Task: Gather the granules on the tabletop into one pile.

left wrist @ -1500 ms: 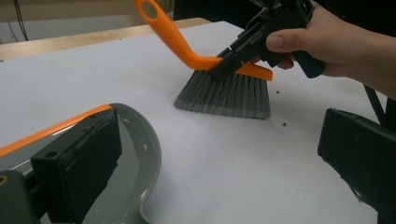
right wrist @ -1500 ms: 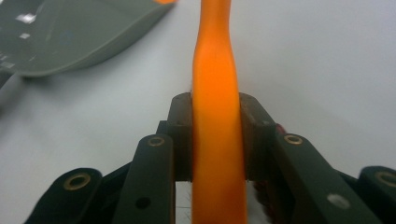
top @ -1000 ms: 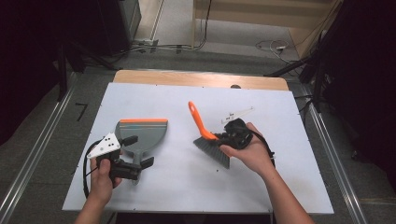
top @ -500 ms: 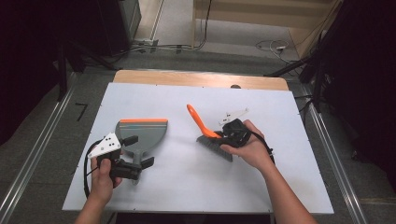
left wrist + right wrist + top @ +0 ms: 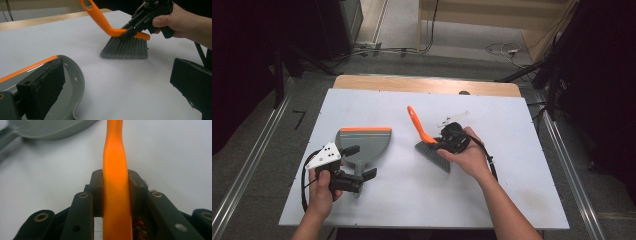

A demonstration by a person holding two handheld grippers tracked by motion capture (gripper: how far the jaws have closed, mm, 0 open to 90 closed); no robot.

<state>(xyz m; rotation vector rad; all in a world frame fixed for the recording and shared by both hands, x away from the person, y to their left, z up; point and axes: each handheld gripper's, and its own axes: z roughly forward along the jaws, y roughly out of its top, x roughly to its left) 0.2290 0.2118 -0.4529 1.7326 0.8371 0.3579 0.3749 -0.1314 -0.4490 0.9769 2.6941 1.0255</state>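
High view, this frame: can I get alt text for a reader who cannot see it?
On a white table, the person's right gripper clamps the orange handle of a hand brush, its grey bristles resting on the table. To its left, the left gripper straddles the handle of a grey dustpan with an orange edge, jaws open.

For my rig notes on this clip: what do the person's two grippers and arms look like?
Both grippers are black. The left gripper carries a white three-cornered plate with dark dots, and a black cable loops from it. The right gripper trails a black cable along the forearm. Its jaw links show brass-coloured pivot pins. Both forearms are bare, without sleeves.
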